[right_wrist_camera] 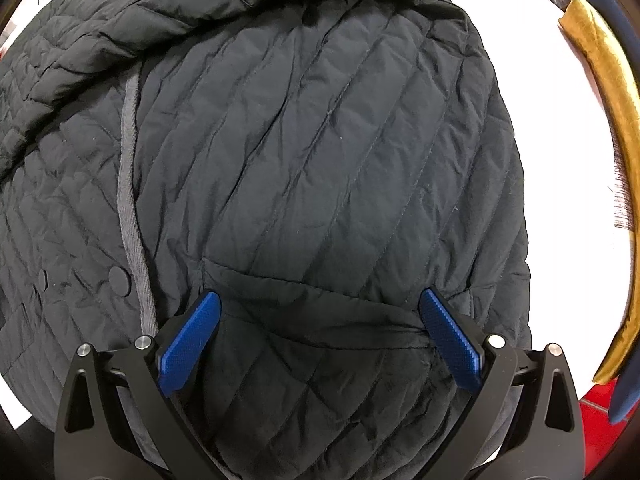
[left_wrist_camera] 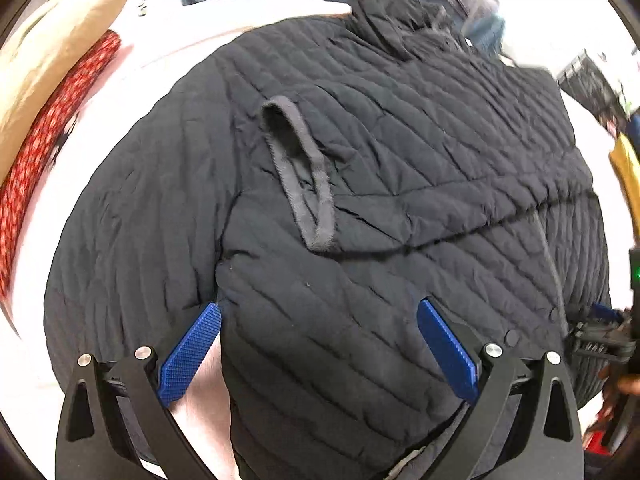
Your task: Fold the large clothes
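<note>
Jacket (left_wrist_camera: 360, 184), dark and puffy with stitched lines, lies spread on the white bench (left_wrist_camera: 160, 52). One sleeve is folded across its front, and the grey cuff (left_wrist_camera: 304, 176) faces up. A grey edge strip (right_wrist_camera: 128, 184) runs beside a round snap button (right_wrist_camera: 120, 278). A red dotted cloth (left_wrist_camera: 44, 168) and a tan cloth (left_wrist_camera: 60, 36) lie near the bench edge. A gold cloth (right_wrist_camera: 616, 152) lies on the other side. The left tool (left_wrist_camera: 318, 346) hangs wide open over the jacket, holding nothing. The right tool (right_wrist_camera: 320, 332) is wide open too, its 2 blue pads (right_wrist_camera: 450, 340) resting by a crease.
</note>
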Tool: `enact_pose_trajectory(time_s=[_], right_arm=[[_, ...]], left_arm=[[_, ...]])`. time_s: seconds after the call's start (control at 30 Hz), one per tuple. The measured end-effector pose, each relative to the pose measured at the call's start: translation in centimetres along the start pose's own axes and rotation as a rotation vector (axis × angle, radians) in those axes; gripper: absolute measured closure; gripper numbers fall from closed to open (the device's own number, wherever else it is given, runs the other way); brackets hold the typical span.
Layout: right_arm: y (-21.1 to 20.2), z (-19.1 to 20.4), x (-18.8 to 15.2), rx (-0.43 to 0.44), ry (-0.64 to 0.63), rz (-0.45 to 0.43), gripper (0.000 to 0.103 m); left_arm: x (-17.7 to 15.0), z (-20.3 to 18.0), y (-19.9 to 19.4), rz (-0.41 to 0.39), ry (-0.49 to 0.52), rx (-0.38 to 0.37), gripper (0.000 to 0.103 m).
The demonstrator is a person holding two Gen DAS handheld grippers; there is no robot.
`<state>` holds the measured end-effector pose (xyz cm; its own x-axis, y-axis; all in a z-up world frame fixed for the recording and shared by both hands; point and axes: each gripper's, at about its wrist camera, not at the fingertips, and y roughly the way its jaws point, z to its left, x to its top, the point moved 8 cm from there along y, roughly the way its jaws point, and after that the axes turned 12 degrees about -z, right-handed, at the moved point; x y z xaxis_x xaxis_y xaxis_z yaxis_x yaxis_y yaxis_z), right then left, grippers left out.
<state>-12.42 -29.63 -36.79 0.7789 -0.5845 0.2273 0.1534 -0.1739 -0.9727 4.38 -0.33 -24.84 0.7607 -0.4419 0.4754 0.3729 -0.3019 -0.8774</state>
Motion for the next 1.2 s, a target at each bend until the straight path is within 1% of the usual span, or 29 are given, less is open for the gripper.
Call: enact_pose_trajectory(time_s=[0.07,0.2,0.27,0.33,0.37,0.43,0.5,0.53,0.57,0.6,0.67,0.7,0.77,0.8,0.87,0.97,1.03,1.1,1.2], right_arm=[[0.1,0.0,-0.1,-0.001,-0.002,-0.007,0.005],[-0.1,0.1,-0.4,-0.003,-0.008,-0.048,0.005],[-0.1,0.0,-0.6,-0.004,-0.008,-0.048,0.005],[0.0,0.1,-1.0,-0.006,-0.009,-0.04,0.005],[0.0,0.1,-1.1,-0.007,-0.009,-0.032,0.005],[0.1,0.1,-1.2,-0.006,-0.011,-0.019,0.005],[0.2,0.4,-0.7,-0.005,-0.012,-0.015,0.005],[0.2,0.4,-0.7,-0.005,-0.014,-0.015,0.005],[0.1,0.4,-0.6,-0.007,-0.015,-0.015,0.005],[0.1,0.4,-0.2,-0.009,-0.016,-0.014,0.005],[0.3,0.6,0.6,-0.016,-0.018,-0.011,0.005],[0.5,0.7,1.1,-0.02,-0.019,-0.008,0.005],[0.4,1.2,1.3,-0.026,-0.02,-0.005,0.005],[0.4,1.3,1.3,-0.028,-0.021,-0.002,0.005],[0.5,1.8,1.6,-0.028,-0.021,0.004,0.005],[0.4,2.1,2.1,-0.02,-0.021,0.014,0.005],[0.1,2.2,2.6,-0.012,-0.026,0.015,0.005],[-0.2,2.2,3.1,-0.02,-0.028,0.004,0.005],[-0.8,2.7,3.8,-0.043,-0.035,-0.02,0.005]], left_arm=[[-0.5,0.9,-0.5,-0.008,-0.065,0.0,0.006],[-1.8,3.3,-1.6,-0.026,-0.158,0.019,0.007],[-2.2,4.9,-2.1,-0.047,-0.201,0.03,0.008],[-2.8,6.7,-3.0,-0.073,-0.271,0.043,0.008],[-3.2,7.7,-3.5,-0.087,-0.313,0.051,0.009],[-4.7,10.6,-4.6,-0.116,-0.426,0.08,0.009],[-6.1,12.9,-5.1,-0.13,-0.539,0.108,0.011],[-7.5,15.2,-5.9,-0.147,-0.623,0.137,0.012],[-8.2,16.4,-6.3,-0.159,-0.666,0.159,0.012],[-9.8,18.7,-7.2,-0.176,-0.73,0.198,0.013],[-12.4,21.7,-8.3,-0.195,-0.836,0.239,0.015],[-14.4,23.7,-8.8,-0.196,-0.9,0.261,0.015],[-17.9,26.8,-9.5,-0.18,-0.973,0.314,0.015],[-19.3,27.8,-9.4,-0.167,-0.999,0.324,0.015],[-23.2,29.7,-8.6,-0.118,-1.101,0.3,0.017],[-26.4,30.9,-7.4,-0.119,-1.236,0.222,0.02],[-27.3,30.9,-6.7,-0.161,-1.327,0.144,0.021],[-27.4,30.8,-5.6,-0.22,-1.428,0.051,0.022],[-28.3,30.8,-4.6,-0.292,-1.536,-0.039,0.022]])
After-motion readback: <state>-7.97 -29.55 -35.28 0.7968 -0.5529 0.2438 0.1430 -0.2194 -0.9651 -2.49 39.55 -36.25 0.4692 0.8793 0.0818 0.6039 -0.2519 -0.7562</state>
